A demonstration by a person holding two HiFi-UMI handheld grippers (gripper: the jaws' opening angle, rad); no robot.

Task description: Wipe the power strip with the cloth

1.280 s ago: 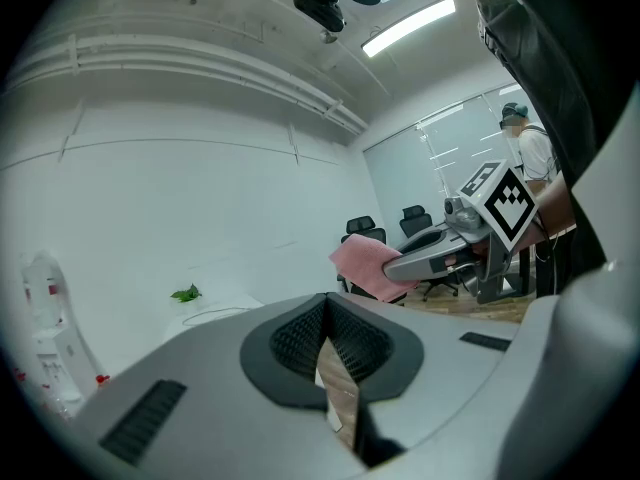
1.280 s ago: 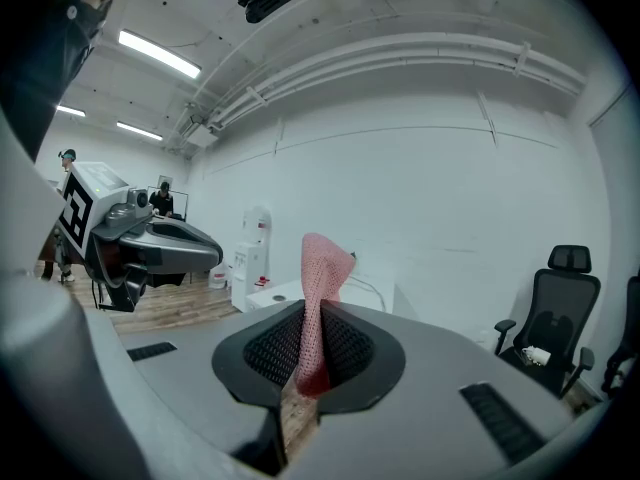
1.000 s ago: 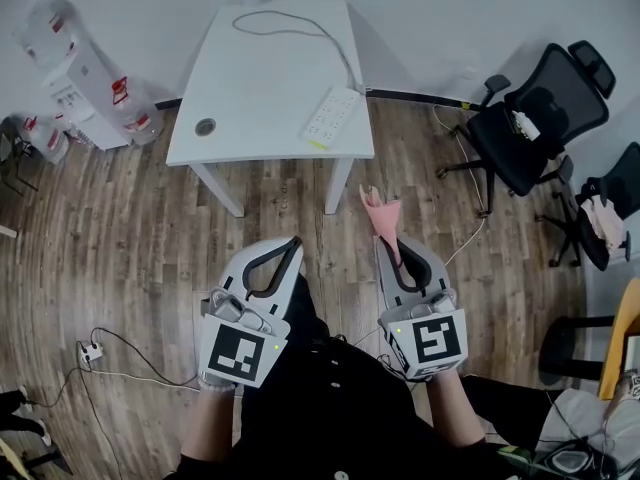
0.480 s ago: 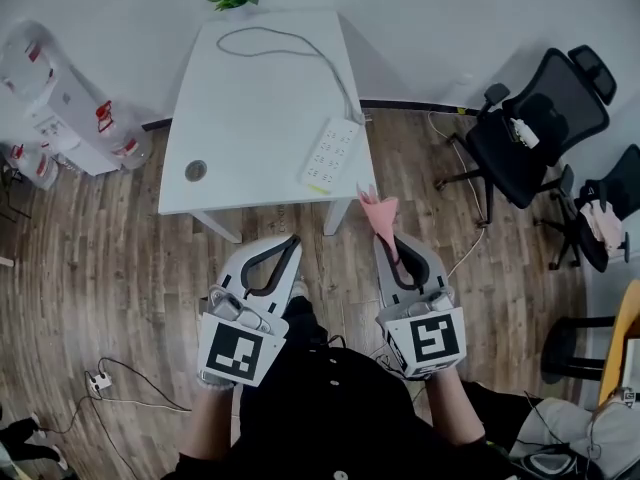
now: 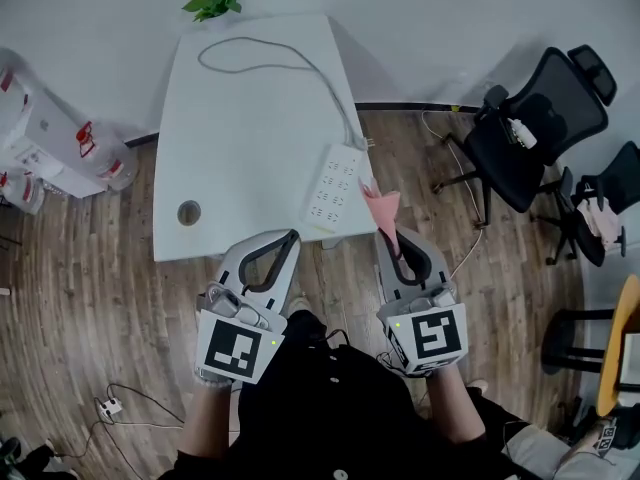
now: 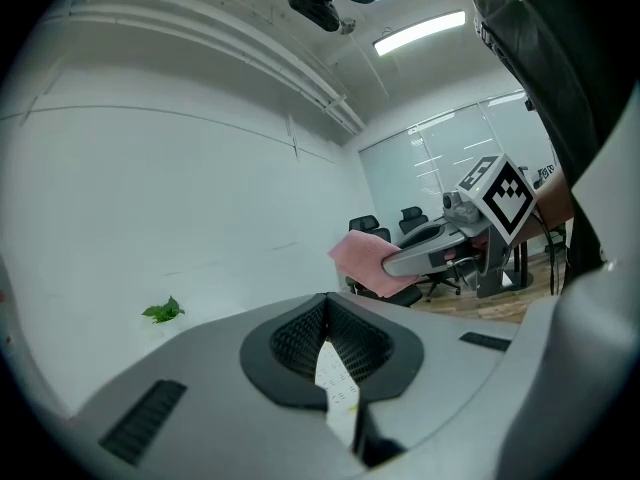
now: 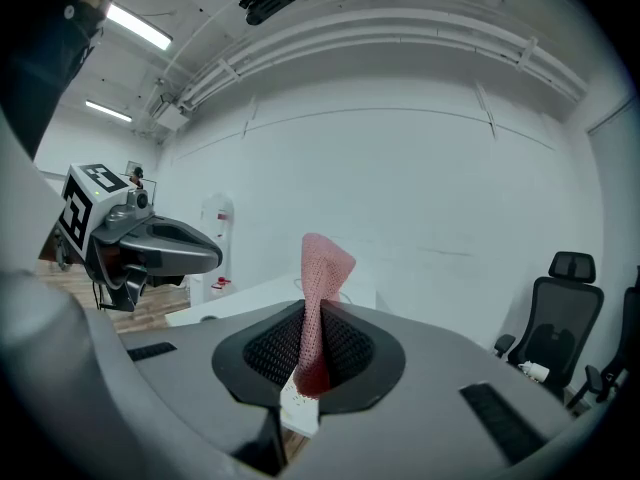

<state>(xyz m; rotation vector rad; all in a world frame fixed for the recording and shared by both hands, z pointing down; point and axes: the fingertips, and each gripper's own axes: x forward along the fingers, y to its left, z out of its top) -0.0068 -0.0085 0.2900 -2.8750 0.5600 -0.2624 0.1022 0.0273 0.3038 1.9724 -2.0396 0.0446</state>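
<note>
Head view: right gripper pinches cloth, near strip on table; left gripper jaws pressed together, empty.

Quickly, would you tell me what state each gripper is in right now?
Left gripper: closed, empty.
Right gripper: closed on the cloth.

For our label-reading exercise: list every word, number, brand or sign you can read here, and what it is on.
No text is readable.
power strip: any print too small.
white appliance: red labels blurred.
left gripper, right gripper: only square black-and-white patterns, no letters.
</note>
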